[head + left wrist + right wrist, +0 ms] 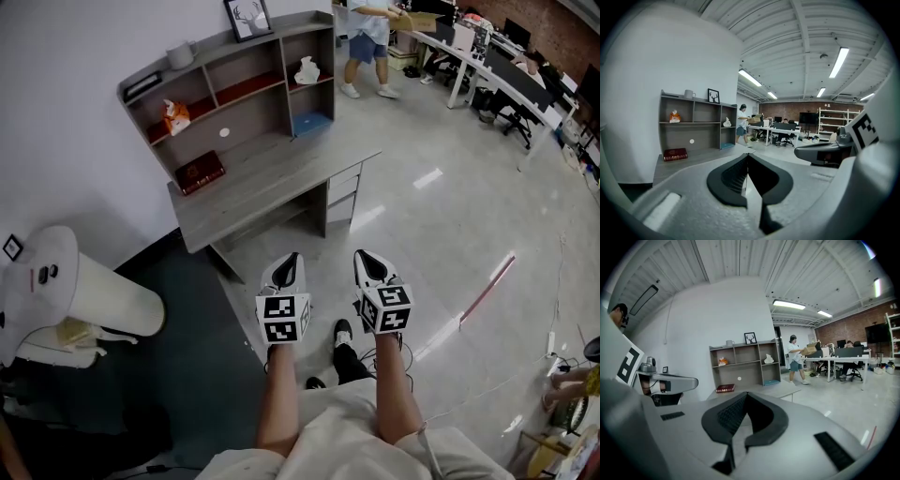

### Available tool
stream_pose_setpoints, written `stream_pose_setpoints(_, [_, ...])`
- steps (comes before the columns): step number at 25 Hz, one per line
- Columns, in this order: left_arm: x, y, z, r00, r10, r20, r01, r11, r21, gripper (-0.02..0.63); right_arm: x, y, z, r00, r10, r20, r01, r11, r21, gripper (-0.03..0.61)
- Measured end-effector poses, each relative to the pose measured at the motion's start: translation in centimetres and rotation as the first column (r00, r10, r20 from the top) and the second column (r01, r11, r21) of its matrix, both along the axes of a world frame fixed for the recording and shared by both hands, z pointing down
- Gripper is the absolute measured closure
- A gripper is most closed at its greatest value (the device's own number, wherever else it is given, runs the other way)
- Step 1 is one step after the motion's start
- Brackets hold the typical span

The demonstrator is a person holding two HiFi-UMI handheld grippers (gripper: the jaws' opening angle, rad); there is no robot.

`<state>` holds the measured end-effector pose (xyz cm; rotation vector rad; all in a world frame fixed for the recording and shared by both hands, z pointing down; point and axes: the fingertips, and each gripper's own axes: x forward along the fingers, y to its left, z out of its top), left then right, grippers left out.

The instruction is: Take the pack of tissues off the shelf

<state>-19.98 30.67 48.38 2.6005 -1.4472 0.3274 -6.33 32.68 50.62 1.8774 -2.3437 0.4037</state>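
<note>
**Both grippers shut and empty, tissues up on the shelf, well apart**

Left gripper (747, 155): jaws together at the tips, nothing between them. Right gripper (746, 393): same, closed and empty. In the head view they sit side by side, noses toward the desk (272, 178).

Room to move:
- Bare floor (422, 225) lies between the grippers and the desk's front edge, wider to the right.
- Round table (56, 272) crowds the left, near the desk's left end. Wall (84, 122) behind it.
- Drawers (343, 187) sit under the desk's right end.
- Book (200, 172) lies flat on the desktop at the left, below the tissues' bay.

Shelf (211, 56) stands on the back of the desk, against the wall.

Tissues (174, 116):
- Upper-left bay, on the middle board, about mid-bay, apart from both side walls.
- Orange pack with a white tuft on top.
- Looks taller than wide, so the long axis reads vertical, tuft up.
- Too small to tell which face fronts the room.
- Bay front is open, with the top board just above.

Figurine (307, 70) is in the upper-right bay, with a blue item (311, 123) in the bay below it. Mug (180, 54) and frame (248, 19) are on the top board.

Far right: a person (367, 42) by the office desks (473, 61), well apart from the shelf.
</note>
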Motion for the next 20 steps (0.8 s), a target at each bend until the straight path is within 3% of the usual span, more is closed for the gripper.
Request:
stream_pose_setpoints(7, [2.0, -3.9, 0.7, 1.0, 0.019, 0.001, -0.019, 1.0, -0.013, 0.604, 2.0, -4.3, -0.6, 0.998, 0.008, 0.058, -0.01, 0.999, 0.036, 0.563])
stream_pose_setpoints(14, [3.8, -8.5, 0.8, 1.0, 0.02, 0.004, -0.02, 1.0, -0.018, 0.604, 1.7, -8.6, 0.8, 0.993, -0.079, 0.086, 0.08, 0.997, -0.004, 0.563])
stream_pose_setpoints(20, [6.0, -12.4, 1.4, 0.999, 0.039, 0.035, -0.038, 0.999, -0.028, 0.604, 1.1, -12.7, 2.5, 0.974, -0.193, 0.121, 0.201, 0.978, -0.056, 0.563])
